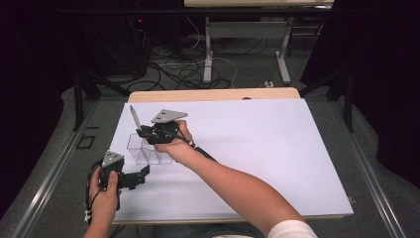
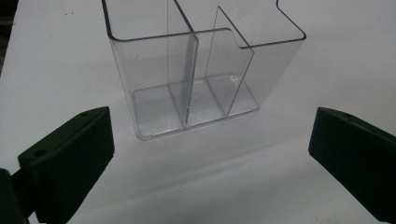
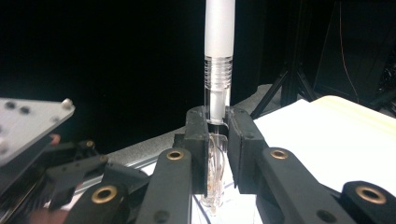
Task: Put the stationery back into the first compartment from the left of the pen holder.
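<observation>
The left gripper [image 1: 143, 172], at about 8 o'clock on the table [image 1: 277, 148], has its jaws spread wide and empty, pointing at the clear divided box [image 2: 196, 79] just beyond them. The right gripper [image 1: 139, 131], at about 10 o'clock and above that box, is clamped on a pen [image 3: 218, 60] held near upright, lower end down. Judged from this, the pen is picked up and positioned; lowering it into a compartment and releasing it remain, and all visible compartments look empty.

Clear organizer [image 2: 196, 79], white table [image 1: 257, 148]
</observation>
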The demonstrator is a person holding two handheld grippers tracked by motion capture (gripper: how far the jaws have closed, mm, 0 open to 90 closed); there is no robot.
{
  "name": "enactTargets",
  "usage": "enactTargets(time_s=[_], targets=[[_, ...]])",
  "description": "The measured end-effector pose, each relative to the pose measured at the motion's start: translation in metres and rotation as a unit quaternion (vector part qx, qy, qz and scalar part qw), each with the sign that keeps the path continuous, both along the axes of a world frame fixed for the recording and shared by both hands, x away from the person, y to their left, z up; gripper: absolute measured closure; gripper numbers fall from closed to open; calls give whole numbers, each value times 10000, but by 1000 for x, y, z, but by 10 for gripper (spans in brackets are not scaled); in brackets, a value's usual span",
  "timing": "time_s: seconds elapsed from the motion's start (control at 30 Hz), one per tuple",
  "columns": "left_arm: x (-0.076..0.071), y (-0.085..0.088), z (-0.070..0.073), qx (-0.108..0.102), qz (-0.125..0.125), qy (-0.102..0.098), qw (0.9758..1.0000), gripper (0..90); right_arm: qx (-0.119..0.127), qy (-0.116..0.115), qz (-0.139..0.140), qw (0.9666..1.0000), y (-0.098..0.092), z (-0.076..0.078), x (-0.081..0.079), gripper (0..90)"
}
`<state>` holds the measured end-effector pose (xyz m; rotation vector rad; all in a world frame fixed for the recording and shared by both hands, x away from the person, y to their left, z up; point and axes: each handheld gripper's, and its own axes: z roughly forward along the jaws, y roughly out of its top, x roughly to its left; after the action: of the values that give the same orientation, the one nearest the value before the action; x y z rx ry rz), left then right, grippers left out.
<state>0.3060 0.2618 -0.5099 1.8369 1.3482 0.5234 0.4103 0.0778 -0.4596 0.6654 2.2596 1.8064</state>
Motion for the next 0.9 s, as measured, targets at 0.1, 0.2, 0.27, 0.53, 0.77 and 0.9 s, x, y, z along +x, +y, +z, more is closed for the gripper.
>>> enactTargets(time_s=[0.1,0.2,0.27,0.53,0.77,0.9], targets=[[0,1,0,-21,15,1,10000,4,29,-4,14,10000,10,0,3,794],[0,1,0,-19,11,6,10000,4,-39,74,22,10000,19,0,4,794],[0,1,0,-24,8,5,10000,4,-103,50,13,9999,24,-1,5,794],[1,1,0,-39,-1,-9,10000,4,-168,191,-137,9996,36,-8,11,794],[1,1,-1,-48,4,-10,10000,4,-241,298,-185,9991,41,-17,10,793],[1,1,0,-42,-3,3,10000,4,-300,345,-159,9988,43,-20,9,793]])
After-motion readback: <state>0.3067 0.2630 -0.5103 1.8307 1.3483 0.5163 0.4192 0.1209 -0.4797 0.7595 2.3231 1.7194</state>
